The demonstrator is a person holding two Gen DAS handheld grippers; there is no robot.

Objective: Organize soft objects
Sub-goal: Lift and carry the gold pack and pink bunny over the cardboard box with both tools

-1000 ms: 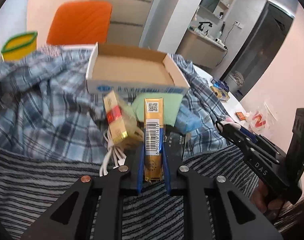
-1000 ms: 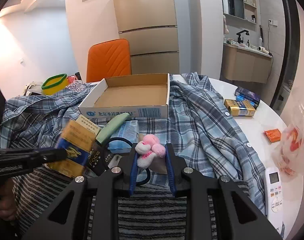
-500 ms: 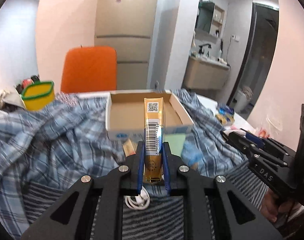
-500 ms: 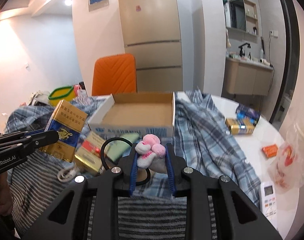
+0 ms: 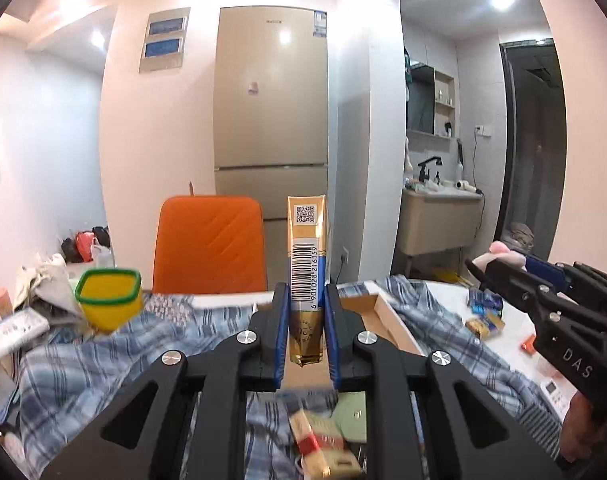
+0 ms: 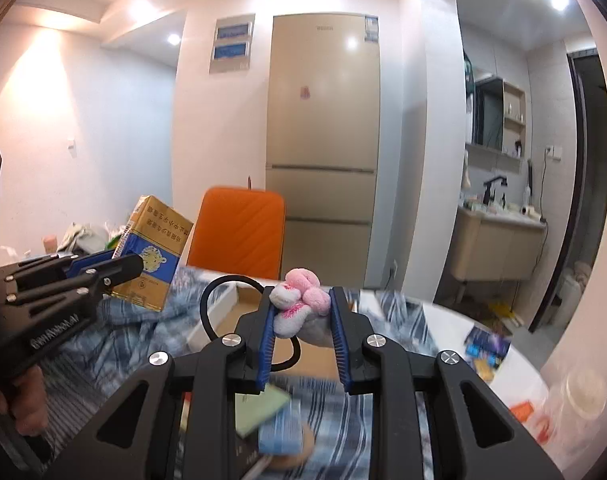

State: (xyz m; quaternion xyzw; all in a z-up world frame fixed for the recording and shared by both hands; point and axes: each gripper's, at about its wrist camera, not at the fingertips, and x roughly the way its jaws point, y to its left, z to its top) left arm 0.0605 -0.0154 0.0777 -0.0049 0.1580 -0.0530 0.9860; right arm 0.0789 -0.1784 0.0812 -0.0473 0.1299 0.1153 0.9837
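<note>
Item: pink plush hair tie [image 6: 299, 300] and gold-and-blue carton [image 5: 306, 276], both held aloft above the cardboard box [image 5: 383, 320].

Risk: the plush is soft and sits at the pad tips, so it may squeeze out if the right tongs [image 6: 302, 322] loosen; its black elastic loop hangs free and may snag the box edge. The left tongs [image 5: 305, 324] clamp only the carton's lower part, so the tall carton may pivot. Plush: pink-and-white, fuzzy, compressed between blue pads, over the plaid shirt [image 5: 103, 356] on the worktop.
</note>
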